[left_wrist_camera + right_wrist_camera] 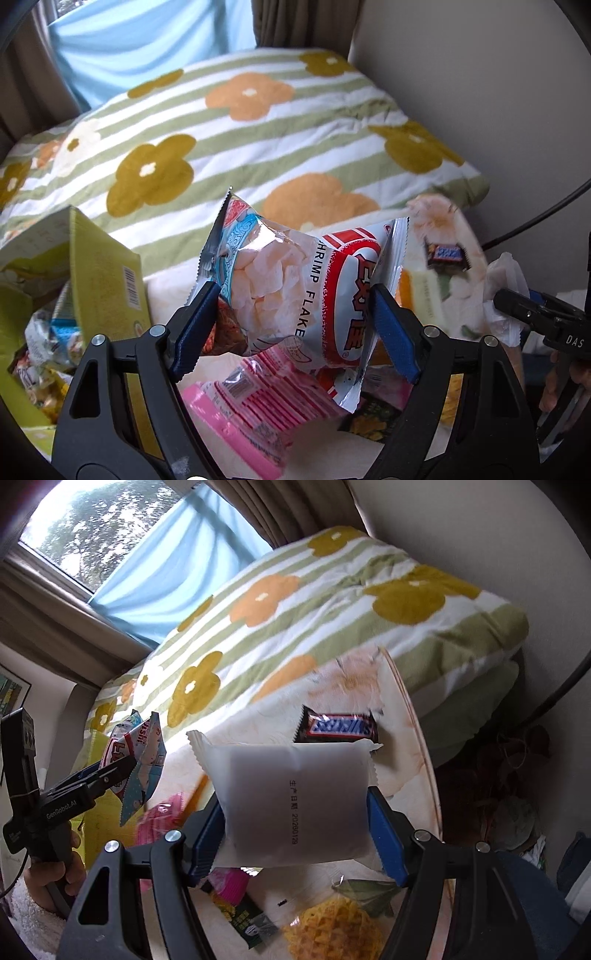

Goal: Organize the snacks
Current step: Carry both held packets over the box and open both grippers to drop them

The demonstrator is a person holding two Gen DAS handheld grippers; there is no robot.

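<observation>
Bedroom setup: striped quilt with orange and mustard flowers behind a round floral-print table. Left gripper pinches the puffy silver-and-red shrimp flakes bag by its sides, up in the air above the table's near left edge. Right gripper clamps a frosted white pillow-pack snack above the near middle. Both look light, air-filled and slick (crushable contents, I'd guess), so gentle squeezes near the crimped seams seem safest. A brown chocolate bar sits toward the far edge.

Both wrist views steeply downward, close over one shared snack-strewn table
</observation>
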